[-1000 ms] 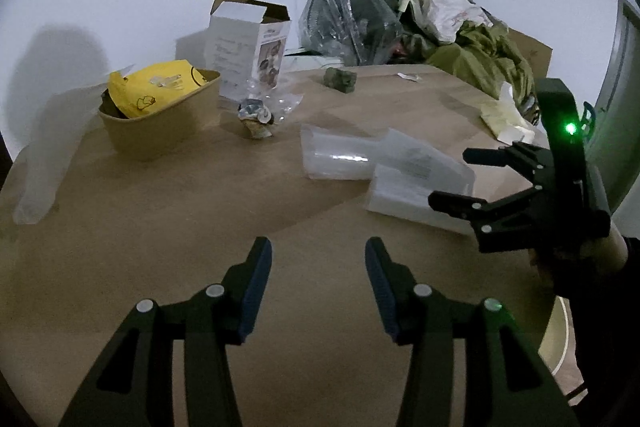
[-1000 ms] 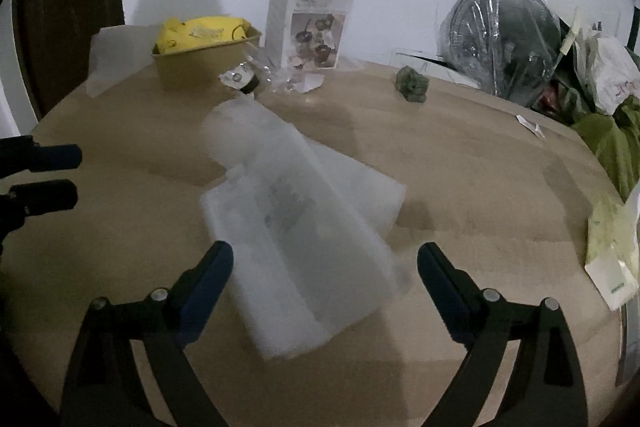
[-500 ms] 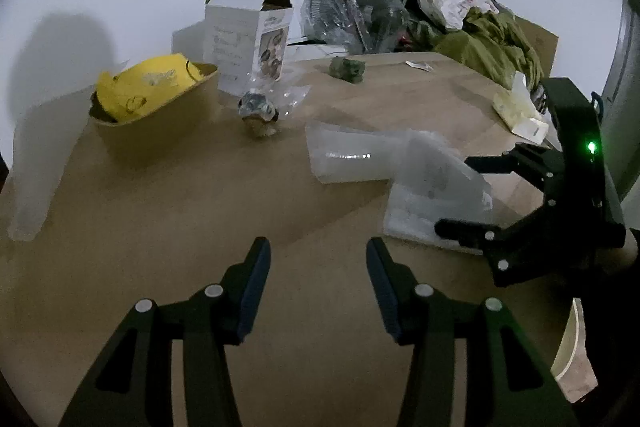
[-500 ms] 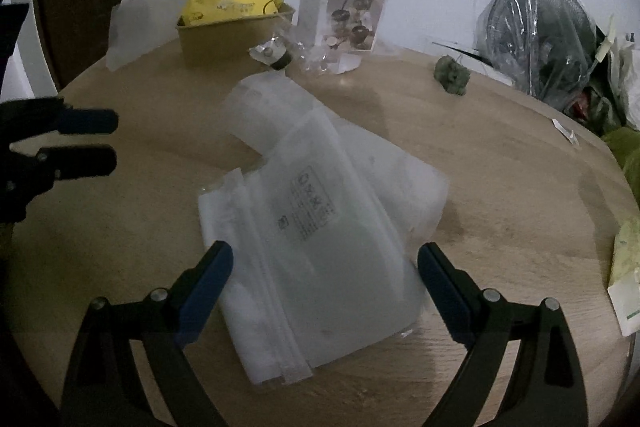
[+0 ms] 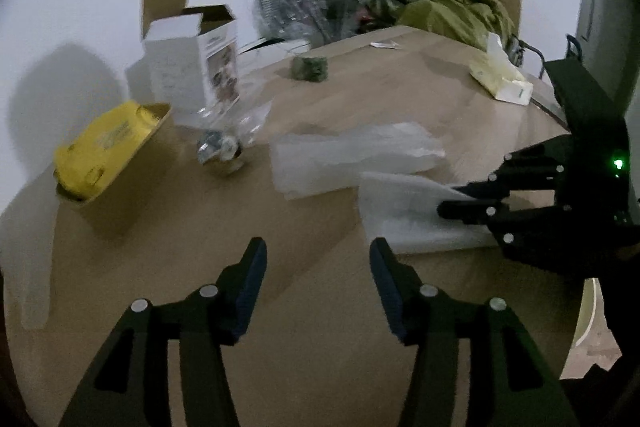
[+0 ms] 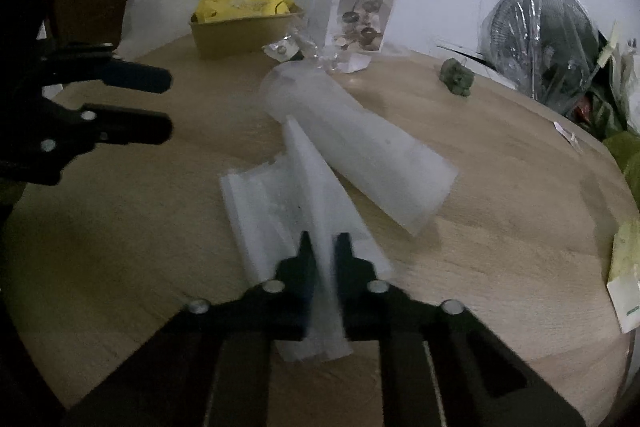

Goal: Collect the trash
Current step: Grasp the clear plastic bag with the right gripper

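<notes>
Between my right gripper's (image 6: 323,243) clenched jaws I hold a fold of the flat translucent plastic bag (image 6: 280,211), its far end resting on the round wooden table (image 6: 500,187). Just beyond lies a second frosted plastic sleeve (image 6: 360,143). Off to the side, my left gripper (image 5: 316,267) hangs released above bare wood.

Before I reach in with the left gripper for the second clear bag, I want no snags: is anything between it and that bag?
Nothing visible. The left gripper is open over bare table, and the second clear bag lies ahead. The right gripper, shut on the nearer plastic bag, is off to the right.
</notes>
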Motion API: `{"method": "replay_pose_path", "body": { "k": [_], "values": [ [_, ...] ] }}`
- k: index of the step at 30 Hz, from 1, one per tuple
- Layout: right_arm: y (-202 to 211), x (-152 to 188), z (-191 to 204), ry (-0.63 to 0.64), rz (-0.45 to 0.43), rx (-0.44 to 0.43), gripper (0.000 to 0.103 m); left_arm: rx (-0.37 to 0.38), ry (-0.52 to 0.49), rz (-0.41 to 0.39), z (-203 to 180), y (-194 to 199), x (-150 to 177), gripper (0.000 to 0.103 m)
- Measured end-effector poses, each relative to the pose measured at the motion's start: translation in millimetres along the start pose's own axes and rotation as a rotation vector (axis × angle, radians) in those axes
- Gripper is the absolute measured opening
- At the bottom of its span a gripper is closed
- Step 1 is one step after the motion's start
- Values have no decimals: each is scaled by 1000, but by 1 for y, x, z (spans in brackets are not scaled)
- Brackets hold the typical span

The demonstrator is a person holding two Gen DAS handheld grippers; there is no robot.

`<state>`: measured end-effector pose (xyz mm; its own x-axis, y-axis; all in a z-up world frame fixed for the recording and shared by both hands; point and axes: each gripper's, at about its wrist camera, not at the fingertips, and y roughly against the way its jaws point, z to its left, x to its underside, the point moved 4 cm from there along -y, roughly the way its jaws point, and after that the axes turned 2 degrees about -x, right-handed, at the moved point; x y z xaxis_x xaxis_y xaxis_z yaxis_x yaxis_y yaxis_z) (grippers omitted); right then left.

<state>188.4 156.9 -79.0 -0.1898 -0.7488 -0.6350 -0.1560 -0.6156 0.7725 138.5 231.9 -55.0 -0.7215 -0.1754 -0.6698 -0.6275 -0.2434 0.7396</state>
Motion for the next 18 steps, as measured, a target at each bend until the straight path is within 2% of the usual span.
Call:
{"method": "replay_pose_path", "body": {
  "k": [5,11,18],
  "values": [
    [24,11,-12,-55,-45,-13,3,30,-93,-12,-16,-12,-20,57],
    [67,28,-44,-167,-120,56,3,92,-247,-51,-40,-28,-54,60],
    [101,57,-80,-297,-164,165,3,196,-272,-24,-43,-67,-80,73]
  ]
}}
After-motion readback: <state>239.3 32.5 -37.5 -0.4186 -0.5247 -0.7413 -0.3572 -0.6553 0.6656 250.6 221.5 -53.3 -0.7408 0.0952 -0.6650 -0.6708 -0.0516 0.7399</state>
